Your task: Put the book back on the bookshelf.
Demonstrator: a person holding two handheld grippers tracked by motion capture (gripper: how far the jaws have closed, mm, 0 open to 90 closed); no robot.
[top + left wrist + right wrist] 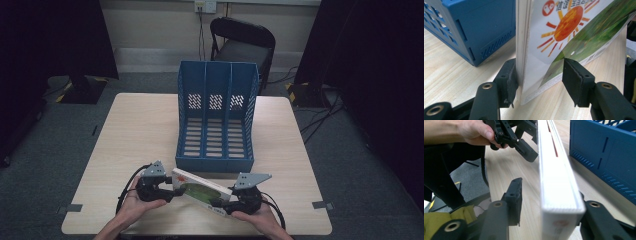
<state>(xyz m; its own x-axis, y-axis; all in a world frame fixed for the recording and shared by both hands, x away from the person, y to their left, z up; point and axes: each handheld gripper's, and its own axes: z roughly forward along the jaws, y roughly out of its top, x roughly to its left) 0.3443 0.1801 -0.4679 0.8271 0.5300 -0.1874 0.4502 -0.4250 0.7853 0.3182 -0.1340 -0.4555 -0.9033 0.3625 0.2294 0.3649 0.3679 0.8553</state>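
Book point(201, 191): one thin, flat, rectangular volume with a glossy cover printed with an orange sun and a green field, its white page block seen edge-on in the right gripper view, is held on edge near the front edge of the table point(135, 130), just in front of the file rack point(216, 120). One end sits between the jaws of the left gripper point(172, 192); in the left gripper view one ridged black pad is pressed to the spine side while the other stands clear of the cover, so the jaws are open around it. The other end is framed by the right gripper point(220, 202), whose one pad is touching the book and the other is apart from it, jaws likewise open. One rigid blue plastic rack with three compartments and slotted walls is standing mid-table. The tabletop is pale wood-grain laminate with rounded corners. Grey carpet, one dark folding chair point(243, 42) and black drapes are seen beyond
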